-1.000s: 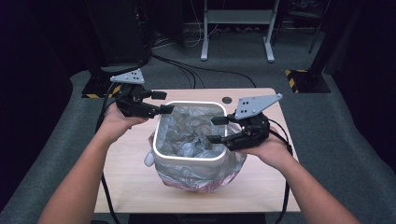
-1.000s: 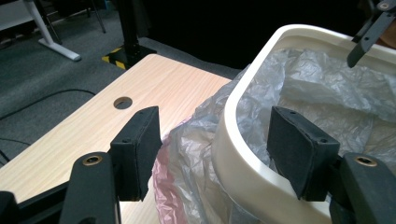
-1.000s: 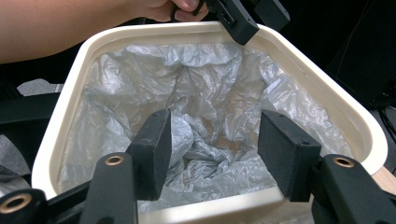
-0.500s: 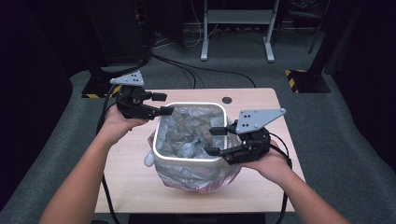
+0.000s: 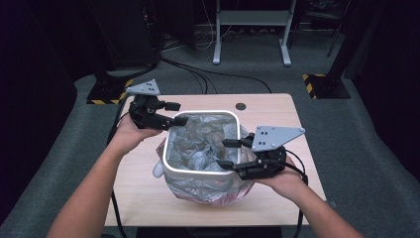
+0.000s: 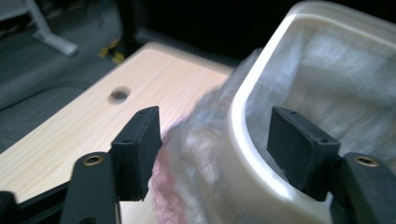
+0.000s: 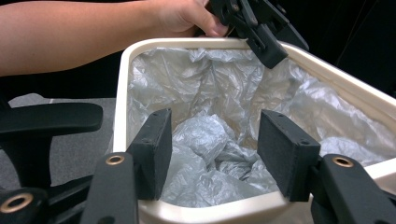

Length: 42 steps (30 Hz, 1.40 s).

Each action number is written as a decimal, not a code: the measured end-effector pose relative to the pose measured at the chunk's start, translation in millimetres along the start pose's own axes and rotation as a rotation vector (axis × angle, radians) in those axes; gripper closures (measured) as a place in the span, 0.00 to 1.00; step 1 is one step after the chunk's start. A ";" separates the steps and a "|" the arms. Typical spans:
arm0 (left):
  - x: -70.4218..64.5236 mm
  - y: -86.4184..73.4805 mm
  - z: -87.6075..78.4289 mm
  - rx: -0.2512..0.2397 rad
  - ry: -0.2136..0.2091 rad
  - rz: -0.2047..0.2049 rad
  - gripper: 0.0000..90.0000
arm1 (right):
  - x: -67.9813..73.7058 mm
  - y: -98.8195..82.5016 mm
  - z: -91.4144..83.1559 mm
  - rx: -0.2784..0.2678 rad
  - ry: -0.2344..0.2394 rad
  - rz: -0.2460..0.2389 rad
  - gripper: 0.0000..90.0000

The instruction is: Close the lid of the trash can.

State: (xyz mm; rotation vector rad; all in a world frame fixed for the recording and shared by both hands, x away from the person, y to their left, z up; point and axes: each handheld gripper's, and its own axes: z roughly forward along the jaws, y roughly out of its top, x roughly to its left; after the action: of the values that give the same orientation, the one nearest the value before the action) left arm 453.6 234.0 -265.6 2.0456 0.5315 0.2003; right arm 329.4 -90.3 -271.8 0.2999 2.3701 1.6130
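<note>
**Seating the liner over the bin rim**

Nearest the person, the right gripper (image 5: 229,152) hangs at the near right corner of the white bin (image 5: 198,171), its jaws open and pointing in over the rim. Through its own camera they frame the crumpled grey plastic liner (image 7: 210,140) and press on nothing. The bin stands about mid-counter, with the liner's loose skirt bunched outside the wall at the near side.

Farther off, at the far left corner, the left gripper (image 5: 174,113) straddles the rim (image 6: 243,135): one jaw is outside against the gathered plastic, the other inside the bin. The jaws stand apart, and the pads do not look clamped on the rim.

To do this step well, I would judge that each gripper should pinch only film, just below the rim, and draw it outward and down evenly, working opposite corners together so the bin does not slide on the counter (image 5: 148,198). Pulling one side alone may drag the liner off the other.
</note>
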 end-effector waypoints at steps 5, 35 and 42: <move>3.4 -3.2 1.5 -0.028 -0.016 -0.024 0.34 | -2.9 -4.5 0.0 -0.015 0.014 0.025 0.52; -8.0 2.5 -20.0 -0.044 0.029 0.020 0.32 | -4.8 7.8 3.5 0.066 0.035 0.028 0.39; -6.6 -4.5 -39.6 -0.078 0.056 0.011 0.31 | -4.9 16.6 -8.9 0.048 0.005 0.023 0.38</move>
State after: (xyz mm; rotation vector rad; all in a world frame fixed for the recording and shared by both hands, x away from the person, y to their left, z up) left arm 432.5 264.0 -248.8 1.9723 0.5387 0.2816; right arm 331.6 -93.7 -252.8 0.3343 2.4202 1.5705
